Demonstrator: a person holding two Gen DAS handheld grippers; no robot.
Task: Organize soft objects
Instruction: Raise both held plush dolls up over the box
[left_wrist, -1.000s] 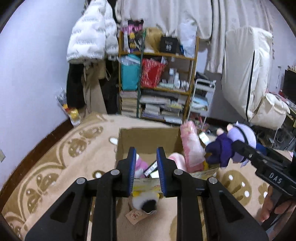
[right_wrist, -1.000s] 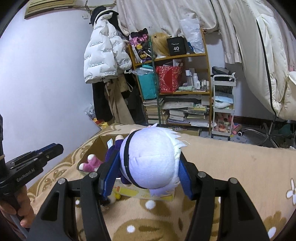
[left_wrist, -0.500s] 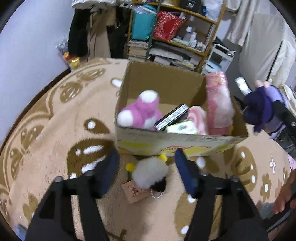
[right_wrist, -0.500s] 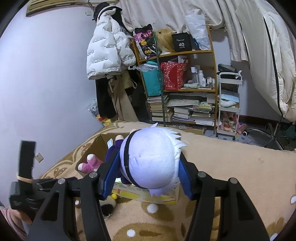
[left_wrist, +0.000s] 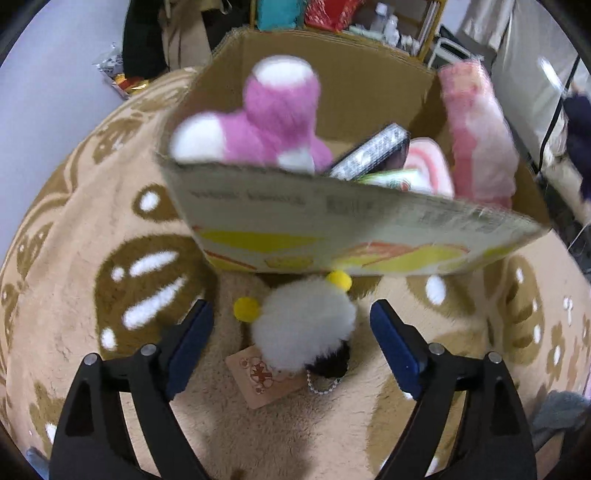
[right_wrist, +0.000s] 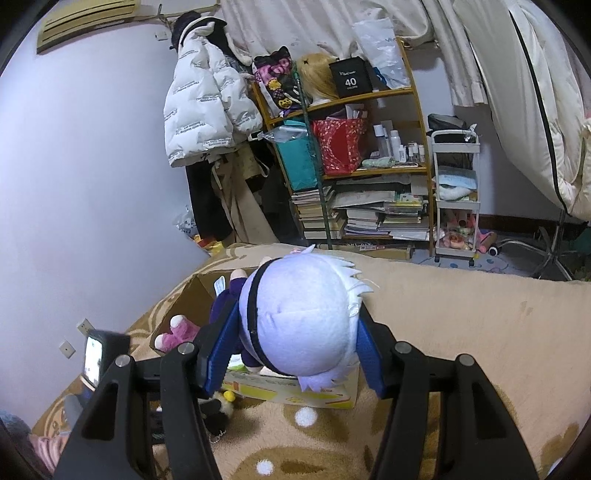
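A small white fluffy plush (left_wrist: 304, 325) with yellow pom-poms, a black end and a paper tag lies on the carpet against the front of a cardboard box (left_wrist: 332, 236). My left gripper (left_wrist: 291, 343) is open, its blue pads either side of the plush, not touching it. The box holds a pink-and-white plush (left_wrist: 273, 118), a pink roll (left_wrist: 476, 136) and flat packets. My right gripper (right_wrist: 291, 350) is shut on a lavender-haired doll (right_wrist: 303, 317) in dark clothes, held above the box's near right side (right_wrist: 295, 391). The white plush also shows in the right wrist view (right_wrist: 221, 400).
A beige patterned carpet (left_wrist: 110, 258) covers the floor. A bamboo shelf (right_wrist: 351, 166) of books, bags and bottles stands behind the box, with a white trolley (right_wrist: 456, 206) beside it, hanging coats (right_wrist: 207, 107) on the left and a white garment bag (right_wrist: 532, 92) on the right.
My left gripper has opened wide and dropped toward the carpet, closing in on the white plush in front of the box. My right gripper has kept its hold on the doll and barely moved.
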